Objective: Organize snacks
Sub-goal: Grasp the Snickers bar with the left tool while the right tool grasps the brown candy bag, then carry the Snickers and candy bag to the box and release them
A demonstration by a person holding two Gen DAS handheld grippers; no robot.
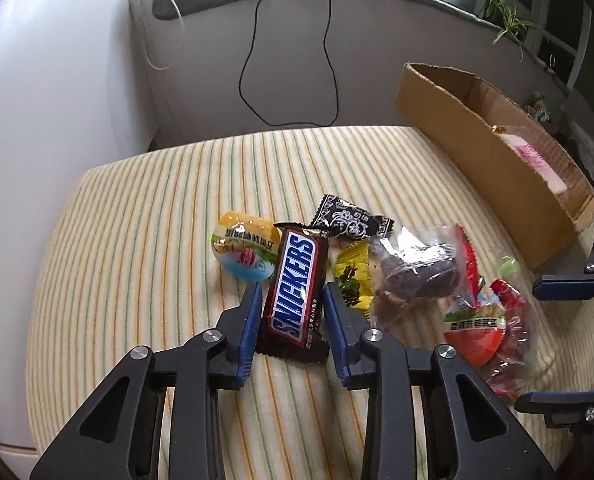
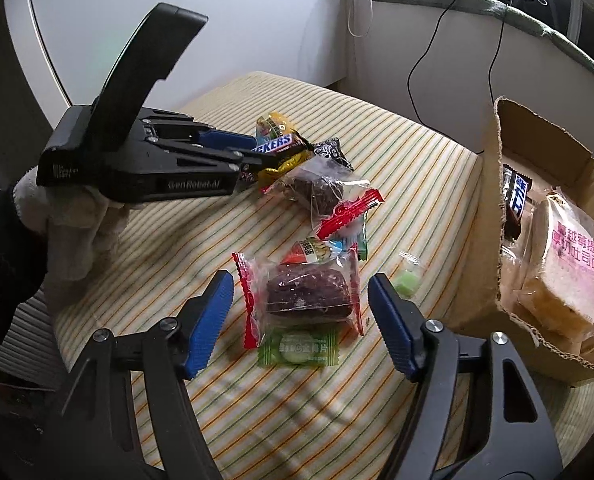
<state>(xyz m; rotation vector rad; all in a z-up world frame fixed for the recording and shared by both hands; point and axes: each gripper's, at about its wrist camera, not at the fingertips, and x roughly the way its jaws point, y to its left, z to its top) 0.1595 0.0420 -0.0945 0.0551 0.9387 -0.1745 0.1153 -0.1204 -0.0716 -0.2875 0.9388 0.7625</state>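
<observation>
A Snickers bar (image 1: 295,294) lies on the striped cushion (image 1: 137,240) between the fingers of my left gripper (image 1: 293,296); the jaws stand close on both sides of it but I cannot tell if they press it. It also shows in the right wrist view (image 2: 275,146). My right gripper (image 2: 301,286) is open around a clear-wrapped brown cake (image 2: 307,292) with red ends. A second brown cake (image 2: 321,190), a yellow jelly cup (image 1: 245,250), a black candy (image 1: 351,218) and a green candy (image 2: 299,348) lie in the pile.
An open cardboard box (image 2: 493,240) stands at the right, holding another Snickers (image 2: 517,196) and a wrapped toast slice (image 2: 565,272). A small green candy (image 2: 407,282) lies beside it. Black cables (image 1: 253,60) hang behind the cushion's far edge.
</observation>
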